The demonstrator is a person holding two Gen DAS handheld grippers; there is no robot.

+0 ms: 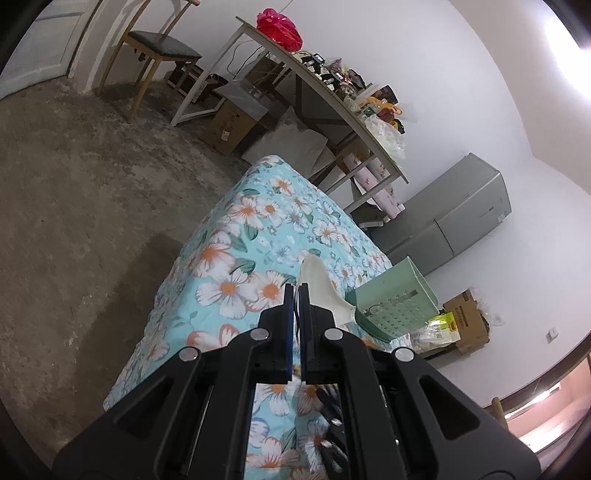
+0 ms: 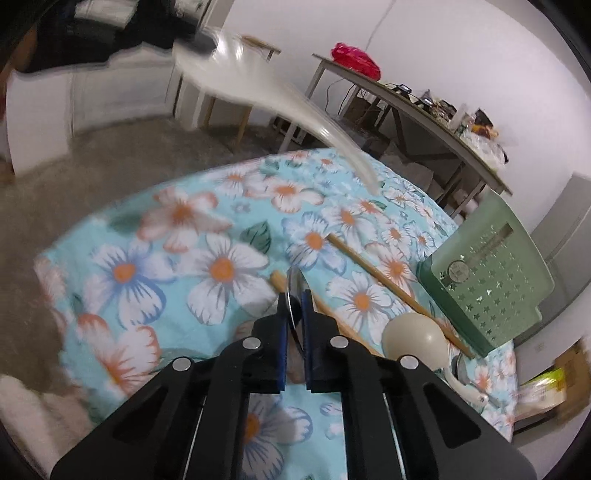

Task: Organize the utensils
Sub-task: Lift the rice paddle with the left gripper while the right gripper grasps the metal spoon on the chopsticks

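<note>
My left gripper (image 1: 295, 288) is shut on a white spoon (image 1: 319, 284), which sticks out forward and to the right above the floral tablecloth (image 1: 236, 236). The same white spoon (image 2: 258, 88) shows blurred in the air at the upper left of the right wrist view. My right gripper (image 2: 295, 295) is shut on a metal spoon (image 2: 294, 286), low over the cloth. On the cloth lie two wooden chopsticks (image 2: 373, 271) and a cream spoon (image 2: 406, 339). A green perforated basket (image 2: 487, 273) lies tipped at the table's right end; it also shows as the green basket (image 1: 395, 299) just right of the white spoon.
A long side table (image 1: 332, 99) crowded with clutter and a red bag (image 1: 279, 26) stands along the far wall. A chair (image 1: 159, 48), cardboard boxes (image 1: 467, 321) and a grey fridge (image 1: 454, 218) stand around. Bare concrete floor (image 1: 74, 184) lies left of the table.
</note>
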